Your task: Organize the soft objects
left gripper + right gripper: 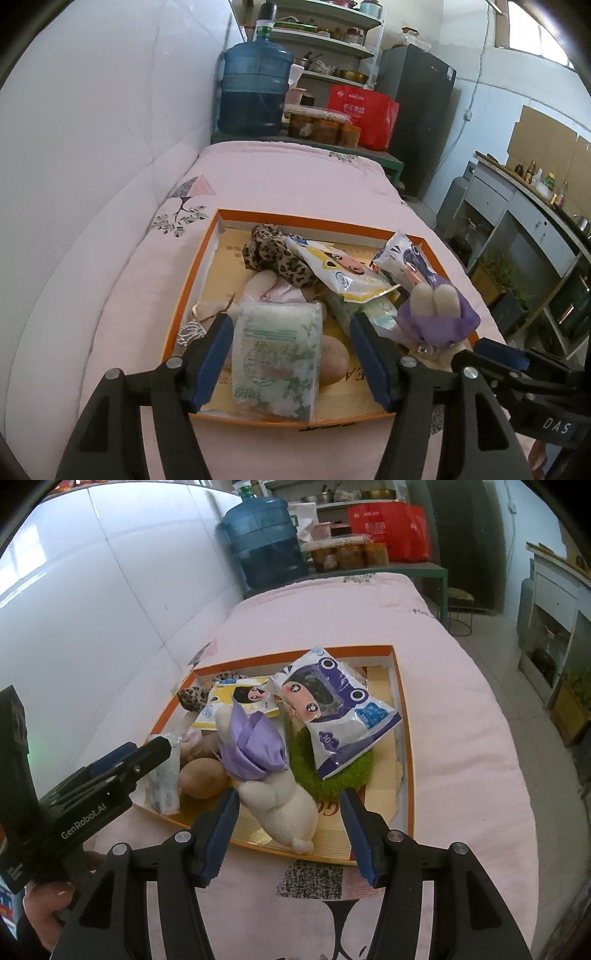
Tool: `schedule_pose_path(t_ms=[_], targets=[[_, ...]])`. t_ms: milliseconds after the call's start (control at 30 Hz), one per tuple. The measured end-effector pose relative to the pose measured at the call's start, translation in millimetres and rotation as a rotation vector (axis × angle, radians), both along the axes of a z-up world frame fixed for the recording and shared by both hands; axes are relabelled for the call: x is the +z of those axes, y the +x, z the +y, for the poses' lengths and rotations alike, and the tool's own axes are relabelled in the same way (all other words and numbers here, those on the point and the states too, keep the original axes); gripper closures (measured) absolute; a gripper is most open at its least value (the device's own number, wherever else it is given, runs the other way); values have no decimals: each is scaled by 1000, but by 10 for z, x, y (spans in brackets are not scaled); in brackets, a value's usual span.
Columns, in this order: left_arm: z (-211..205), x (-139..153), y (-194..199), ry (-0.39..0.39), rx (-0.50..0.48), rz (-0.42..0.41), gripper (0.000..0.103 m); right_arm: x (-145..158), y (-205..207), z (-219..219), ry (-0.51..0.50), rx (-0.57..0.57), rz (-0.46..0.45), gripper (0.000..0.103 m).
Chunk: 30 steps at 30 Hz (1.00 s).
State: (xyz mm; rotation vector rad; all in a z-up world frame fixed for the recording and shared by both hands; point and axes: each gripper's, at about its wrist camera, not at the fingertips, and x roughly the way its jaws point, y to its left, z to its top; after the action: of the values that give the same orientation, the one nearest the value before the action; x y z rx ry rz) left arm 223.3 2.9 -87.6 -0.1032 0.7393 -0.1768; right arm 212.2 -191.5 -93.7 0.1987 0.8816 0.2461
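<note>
An orange-rimmed shallow box (192,275) (404,716) lies on a pink bed and holds several soft things. My left gripper (291,325) is open, its fingers either side of a floral tissue pack (275,360) at the box's near edge, not gripping it. My right gripper (288,805) is open around a white plush rabbit in a purple dress (266,771) (439,306). Also inside are a leopard-print cloth (273,254), a yellow wipes pack (343,269), a purple wipes pack (332,709), a green fuzzy ring (354,771) and a tan plush (203,775).
The pink quilt (295,177) runs along a white wall on the left. Beyond the bed stand a blue water jug (255,88), jars and a red bag (362,110). A counter and cabinets (524,206) line the right side.
</note>
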Motion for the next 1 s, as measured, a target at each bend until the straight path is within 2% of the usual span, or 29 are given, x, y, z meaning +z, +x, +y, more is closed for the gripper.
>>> schedule_pose_path(t_ms=[533,1000], targets=[[38,187,-208,-12,4,-35,38,220,-186,-7,-3,-7,-50,44],[29,345,-577,12,-2,-57,38,393,-454,107,-60,-38,-108,44]])
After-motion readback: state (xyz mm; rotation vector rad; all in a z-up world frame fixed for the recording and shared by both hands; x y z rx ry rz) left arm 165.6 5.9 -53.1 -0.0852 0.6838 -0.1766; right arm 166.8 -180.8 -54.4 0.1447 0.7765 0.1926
